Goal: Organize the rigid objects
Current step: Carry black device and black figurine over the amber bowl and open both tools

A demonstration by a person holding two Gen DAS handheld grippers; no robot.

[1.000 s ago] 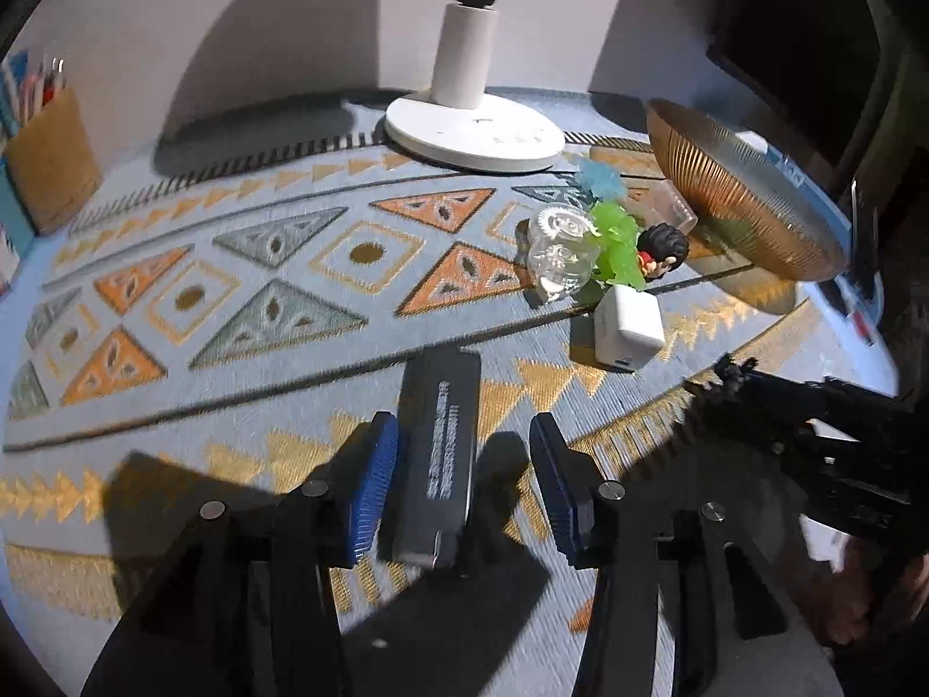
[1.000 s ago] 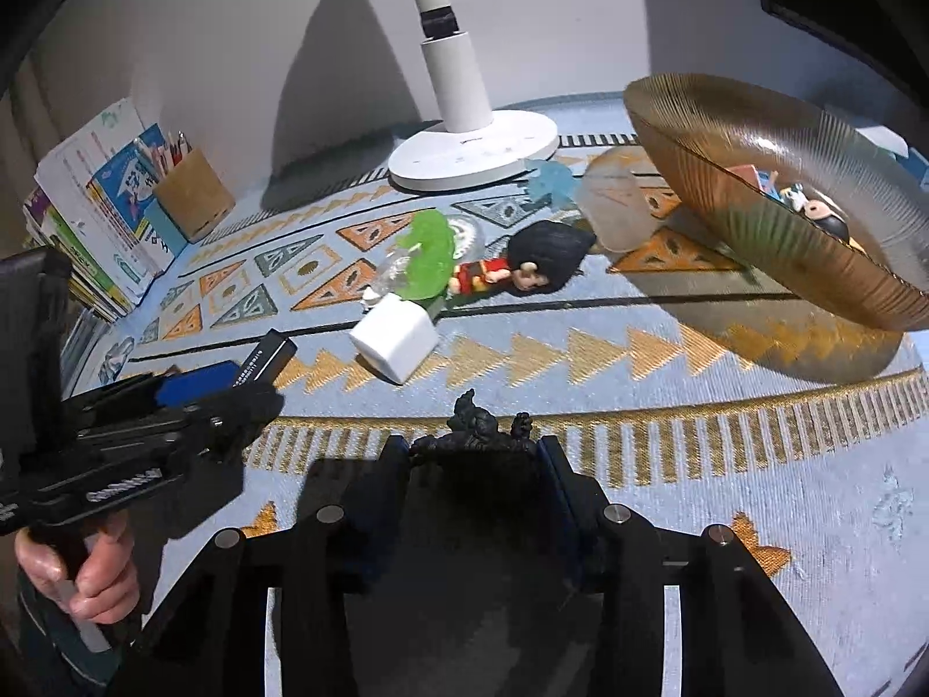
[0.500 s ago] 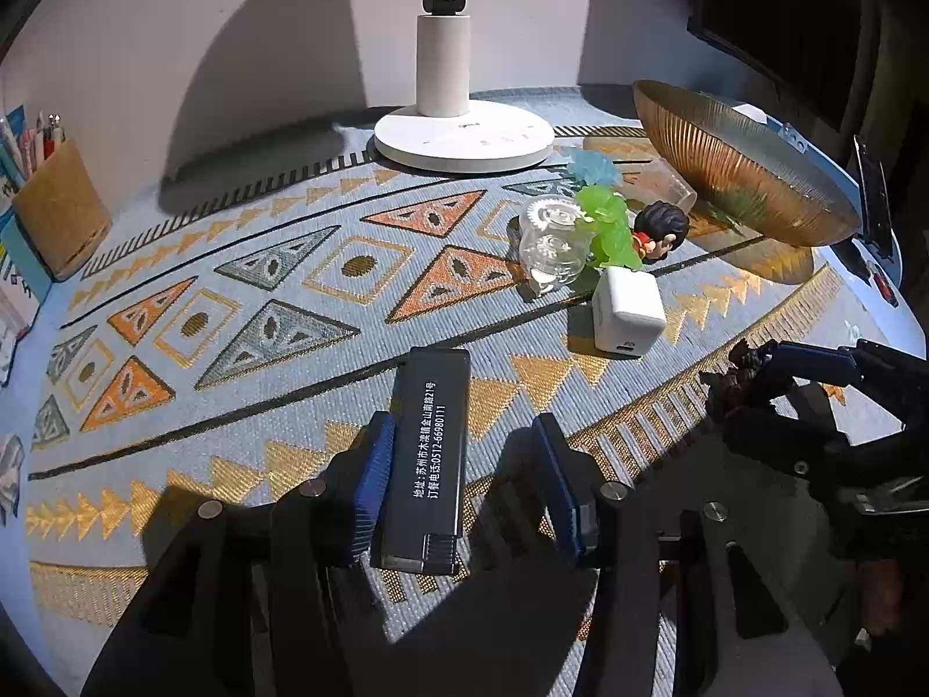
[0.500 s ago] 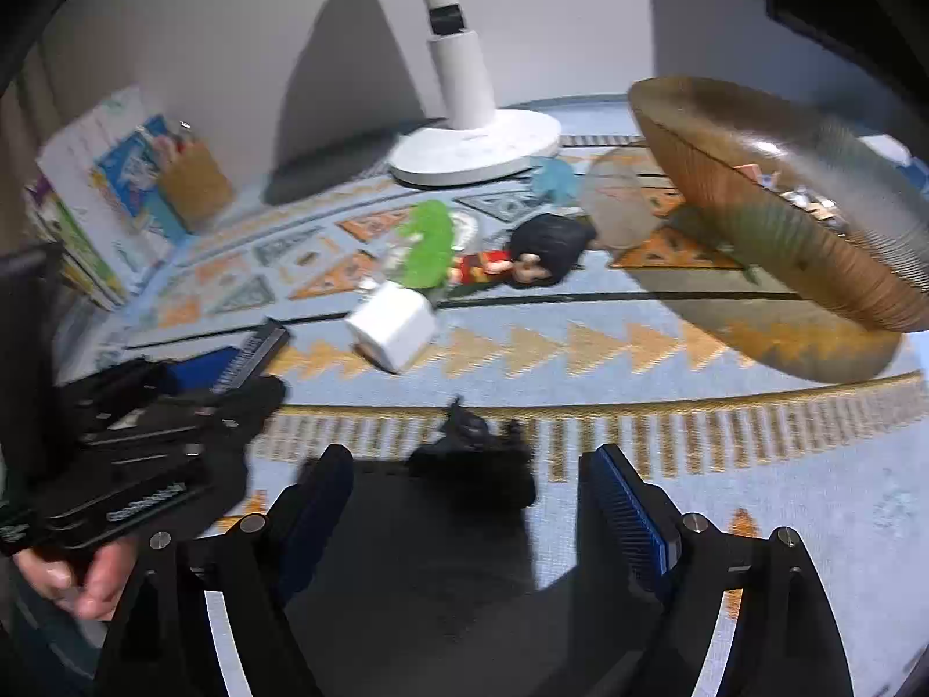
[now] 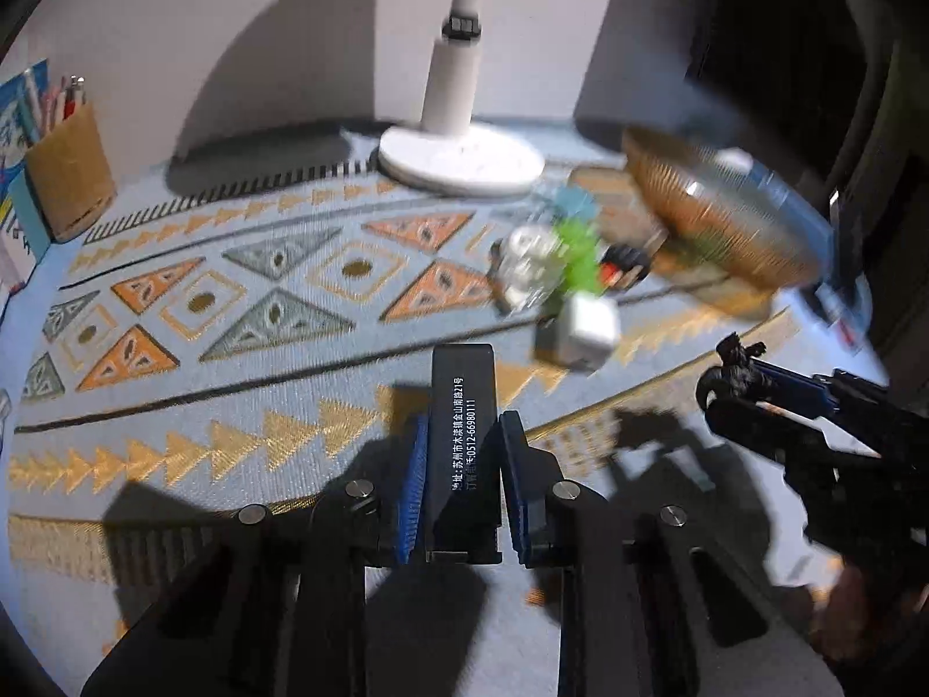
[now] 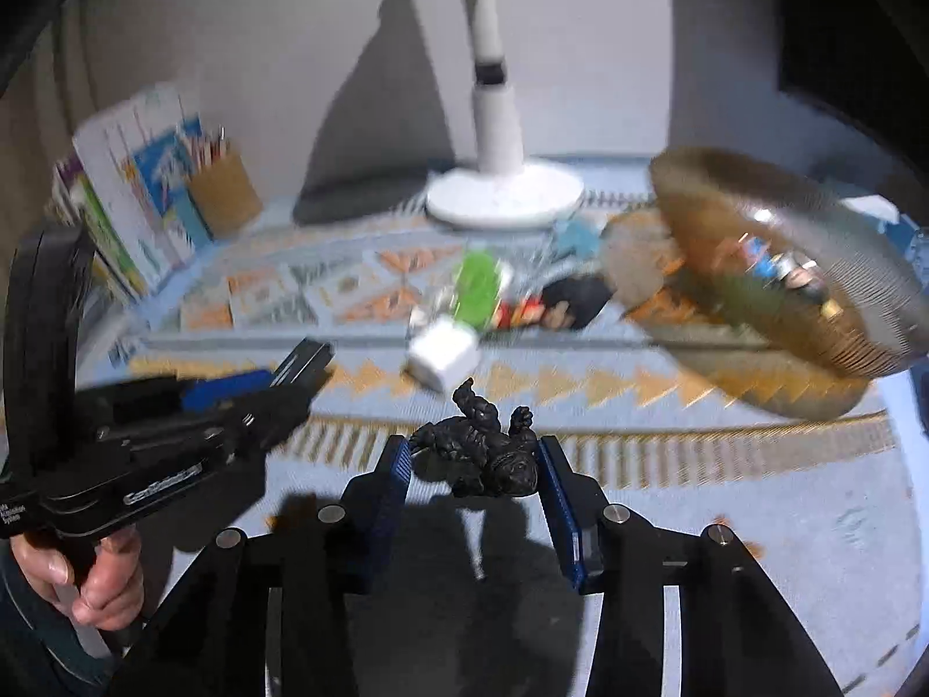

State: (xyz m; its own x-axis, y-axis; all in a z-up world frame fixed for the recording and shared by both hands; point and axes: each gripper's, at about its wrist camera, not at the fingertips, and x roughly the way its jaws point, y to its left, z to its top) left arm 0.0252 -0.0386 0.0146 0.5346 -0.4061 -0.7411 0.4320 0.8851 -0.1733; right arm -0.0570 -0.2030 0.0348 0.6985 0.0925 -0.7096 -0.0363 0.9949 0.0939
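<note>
My left gripper (image 5: 463, 435) is shut on a flat black box (image 5: 464, 406) with white print and holds it above the patterned mat. It also shows in the right wrist view (image 6: 273, 383) at the left. My right gripper (image 6: 471, 453) is shut on a small black figurine (image 6: 482, 447), with its blue pads touching the sides. The right gripper also shows in the left wrist view (image 5: 734, 374) at the right, with the figurine (image 5: 733, 355) at its tip. An amber ribbed glass bowl (image 6: 871, 313) with several small toys inside stands at the right.
A white cube charger (image 6: 441, 357), a green toy (image 6: 479, 284), a clear jar (image 5: 525, 267) and a dark-haired doll (image 6: 572, 302) lie mid-mat. A white lamp base (image 6: 502, 200) stands behind. A pencil cup (image 6: 223, 189) and books (image 6: 133, 186) stand at far left.
My left gripper has closed on the black box and lifted it. My right gripper, wide open half a second ago, has closed on the black figurine and lifted it.
</note>
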